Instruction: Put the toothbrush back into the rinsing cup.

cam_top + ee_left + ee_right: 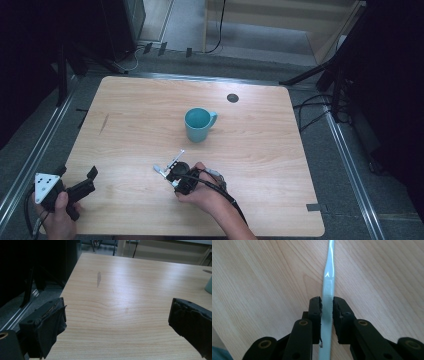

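— Jaws of the right gripper (327, 305) pinch a pale, thin utensil (328, 277) low over the table (260, 150); left gripper (117, 322) gapes, holding nothing.
— Progress?
— Grasp looks made; teal mug (199, 125) stands apart beyond; likely destination, unreached.

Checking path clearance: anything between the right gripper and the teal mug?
Nothing: in the high view, bare wooden table separates the right gripper, shut on a pale handle, from the teal mug.
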Tool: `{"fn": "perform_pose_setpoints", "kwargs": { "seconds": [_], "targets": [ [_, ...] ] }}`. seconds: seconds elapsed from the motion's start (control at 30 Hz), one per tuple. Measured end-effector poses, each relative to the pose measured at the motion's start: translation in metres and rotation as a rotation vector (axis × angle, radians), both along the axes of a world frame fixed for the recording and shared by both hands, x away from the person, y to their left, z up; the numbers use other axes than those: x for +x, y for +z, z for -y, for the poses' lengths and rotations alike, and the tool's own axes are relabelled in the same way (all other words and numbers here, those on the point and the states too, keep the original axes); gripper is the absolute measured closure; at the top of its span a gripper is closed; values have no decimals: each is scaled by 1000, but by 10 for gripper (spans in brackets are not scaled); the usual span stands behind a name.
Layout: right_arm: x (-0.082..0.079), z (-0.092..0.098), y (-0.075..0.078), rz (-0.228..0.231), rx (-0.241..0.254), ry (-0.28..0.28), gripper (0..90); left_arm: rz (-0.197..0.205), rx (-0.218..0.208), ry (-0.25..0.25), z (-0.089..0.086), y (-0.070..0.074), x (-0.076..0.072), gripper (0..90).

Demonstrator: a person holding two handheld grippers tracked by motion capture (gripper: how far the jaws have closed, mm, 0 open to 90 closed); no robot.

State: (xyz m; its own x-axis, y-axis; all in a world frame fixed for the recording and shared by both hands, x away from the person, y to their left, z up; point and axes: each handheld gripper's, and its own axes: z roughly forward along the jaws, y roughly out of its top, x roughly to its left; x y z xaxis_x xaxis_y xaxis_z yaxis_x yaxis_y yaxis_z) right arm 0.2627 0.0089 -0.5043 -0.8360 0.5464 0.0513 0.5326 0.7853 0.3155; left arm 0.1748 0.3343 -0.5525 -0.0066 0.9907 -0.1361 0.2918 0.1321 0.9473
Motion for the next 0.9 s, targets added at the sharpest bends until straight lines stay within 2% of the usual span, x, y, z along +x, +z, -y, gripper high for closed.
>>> {"fn": "perform_pose_setpoints", "kwargs": {
  "seconds": [0.17,0.27,0.37,0.57,0.67,0.83,0.9],
  "targets": [
    [3,-8,-4,-21,-45,-11,759,2,-3,-1,0,0,0,14],
    [2,-12,-6,-13,-66,-8,750,1,-1,-1,0,0,0,14],
    [2,-14,-7,16,-85,3,774,2,2,-2,0,0,0,14],
    [0,-15,-7,29,-89,12,794,2,3,-2,1,0,0,13],
    [2,-10,-7,15,-40,-4,794,1,2,-2,0,0,0,13],
    [8,3,4,55,57,-60,795,1,5,-3,1,0,0,14],
    [10,9,10,92,102,-72,795,1,5,-3,0,0,0,14]
  ]
}}
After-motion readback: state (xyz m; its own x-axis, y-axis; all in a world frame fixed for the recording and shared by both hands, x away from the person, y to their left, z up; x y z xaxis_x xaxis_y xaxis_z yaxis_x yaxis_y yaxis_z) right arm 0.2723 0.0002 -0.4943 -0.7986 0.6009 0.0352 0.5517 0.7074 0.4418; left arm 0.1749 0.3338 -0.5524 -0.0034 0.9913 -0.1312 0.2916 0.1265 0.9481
